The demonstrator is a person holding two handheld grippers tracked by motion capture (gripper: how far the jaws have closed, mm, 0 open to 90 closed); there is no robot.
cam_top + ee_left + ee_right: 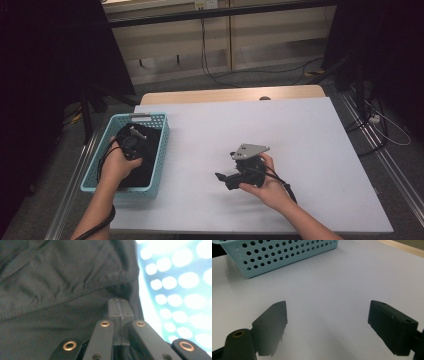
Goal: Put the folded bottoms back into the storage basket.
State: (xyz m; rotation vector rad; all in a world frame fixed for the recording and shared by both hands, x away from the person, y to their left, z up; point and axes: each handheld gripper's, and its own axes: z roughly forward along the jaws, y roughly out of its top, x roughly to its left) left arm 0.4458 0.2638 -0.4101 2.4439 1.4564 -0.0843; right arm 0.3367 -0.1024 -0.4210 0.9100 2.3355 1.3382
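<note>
Left gripper [117, 312] is down in the blue basket [161, 145] with its jaws clamped together against the black garment [62, 277] bunched inside — can't tell if any fabric is actually pinched. If not, lifting brings up nothing. Right gripper [327, 325] hovers wide apart over the white table [300, 140], holding nothing.

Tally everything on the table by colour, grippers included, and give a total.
Light blue: 1, the perforated basket
Black: 3, the black garment in the basket, the left gripper with jaws together by the cloth, and the right gripper with jaws apart over the white table
Total: 4
</note>
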